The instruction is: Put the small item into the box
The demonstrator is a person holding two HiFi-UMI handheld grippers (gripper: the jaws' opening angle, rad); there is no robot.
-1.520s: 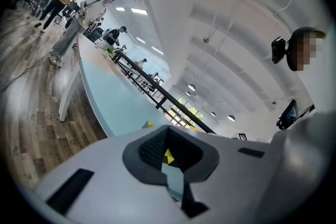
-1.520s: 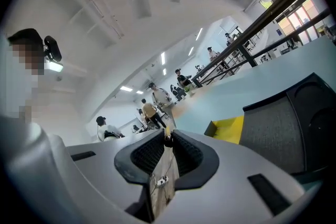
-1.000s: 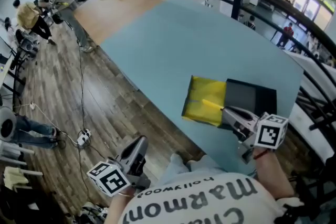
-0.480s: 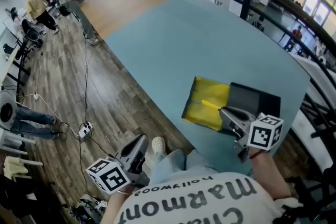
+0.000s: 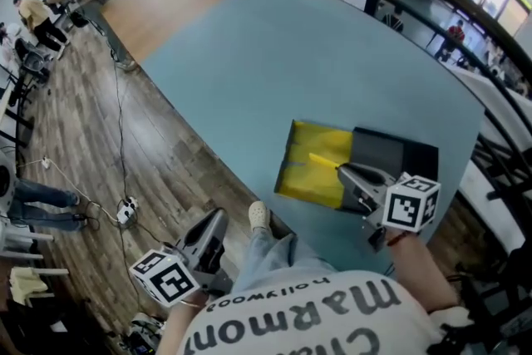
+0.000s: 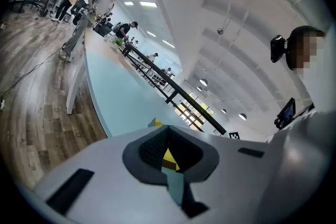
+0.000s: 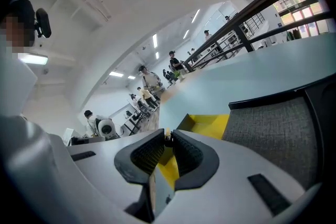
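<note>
Right gripper (image 5: 342, 172) has edged further over the yellow box (image 5: 306, 166). Left gripper (image 5: 218, 220) hangs low off the table (image 5: 274, 54), jaws together, empty. Right jaws pinch the small item (image 7: 166, 137) above the open box. Best to lower inside the walls before releasing, clear of the grey-lined lid (image 5: 391, 155).

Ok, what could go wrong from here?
The small item sits only at the right claw's very tips, so it may slip out early. The yellow box lies near the table edge; a nudge could push it off.
</note>
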